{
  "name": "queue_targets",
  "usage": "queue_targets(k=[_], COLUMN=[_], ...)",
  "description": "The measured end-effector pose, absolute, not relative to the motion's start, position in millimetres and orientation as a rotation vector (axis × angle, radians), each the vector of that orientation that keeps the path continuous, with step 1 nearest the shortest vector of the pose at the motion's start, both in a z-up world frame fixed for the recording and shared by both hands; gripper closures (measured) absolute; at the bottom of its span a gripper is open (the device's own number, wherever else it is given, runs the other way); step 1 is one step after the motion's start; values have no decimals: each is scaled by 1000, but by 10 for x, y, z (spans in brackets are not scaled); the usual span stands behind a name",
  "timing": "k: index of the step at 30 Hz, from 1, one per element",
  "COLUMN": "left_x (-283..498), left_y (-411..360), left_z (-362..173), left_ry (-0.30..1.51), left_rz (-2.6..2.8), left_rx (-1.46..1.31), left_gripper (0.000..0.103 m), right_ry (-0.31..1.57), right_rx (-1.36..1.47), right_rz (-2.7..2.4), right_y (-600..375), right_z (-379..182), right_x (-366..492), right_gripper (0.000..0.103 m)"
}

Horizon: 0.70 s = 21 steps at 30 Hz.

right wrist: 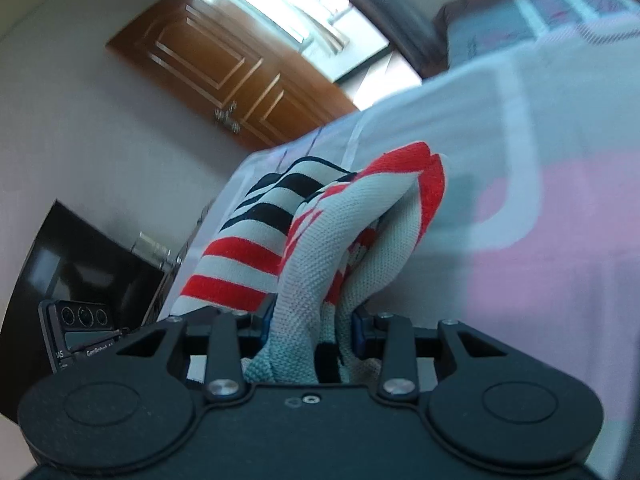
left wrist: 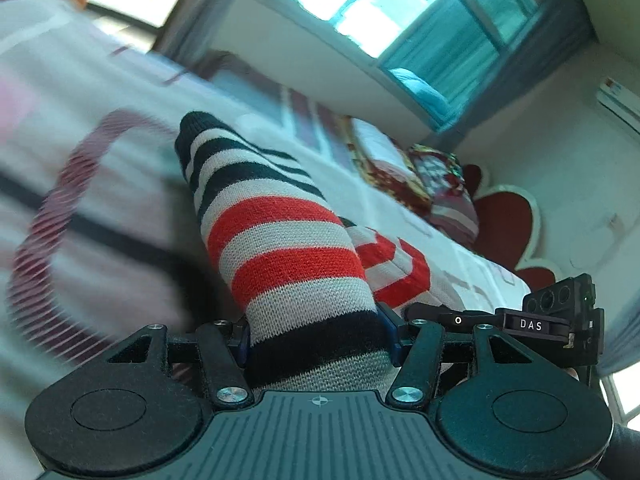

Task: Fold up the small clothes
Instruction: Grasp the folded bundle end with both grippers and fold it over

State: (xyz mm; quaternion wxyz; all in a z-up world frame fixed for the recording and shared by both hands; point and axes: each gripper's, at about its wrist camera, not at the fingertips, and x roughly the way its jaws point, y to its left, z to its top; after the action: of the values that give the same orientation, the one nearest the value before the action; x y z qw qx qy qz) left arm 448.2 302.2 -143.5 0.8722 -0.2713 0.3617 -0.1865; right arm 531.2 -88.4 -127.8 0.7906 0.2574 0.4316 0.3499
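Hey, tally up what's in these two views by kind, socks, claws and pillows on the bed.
Striped socks: 1 for certain, held by both claws; the bunched fabric could be a pair
Claws: 2, left claw, right claw
Pillows: 2
Total: 5

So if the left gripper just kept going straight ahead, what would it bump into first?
Probably the bed cover: the left gripper, shut on the striped sock, points along it toward that blurred fabric. Depth is unclear.
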Motion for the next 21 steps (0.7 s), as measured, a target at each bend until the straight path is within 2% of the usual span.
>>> queue_targets(k=[4,9,11,13,15,17,21], left_x=[4405,4384,4361,4301,4215,4156,4095], left_y=[3162,3077,3087,3128,3158,3215,3201], left_z=[-1877,-1933,-1917,-1911,-1891,-1901,-1954], left_ry=[808,783,786,789,788,804,792], left_rz=[-339,-322,-325,-328,-330,-319,-306], left_rx=[-620,-634,-637,-641,-644,-641,-668], left_gripper=[44,42,41,38,36,31,29], right_ry=[1000,1042,1029,985,963,1020,1056], right_rx=[544,642,590,557,560,601,706], right_rz=[741,716,703,670,653,662,683], right_y=[-680,-843,-793,-856,-986,-1076,-1104], right_z=[-1559,-1873,-1759,-1625,-1574,-1642,-1759], right_x=[5378,5424,5407,5287,5133,5074,5045], right_gripper=[68,69,57,24,22,24,25])
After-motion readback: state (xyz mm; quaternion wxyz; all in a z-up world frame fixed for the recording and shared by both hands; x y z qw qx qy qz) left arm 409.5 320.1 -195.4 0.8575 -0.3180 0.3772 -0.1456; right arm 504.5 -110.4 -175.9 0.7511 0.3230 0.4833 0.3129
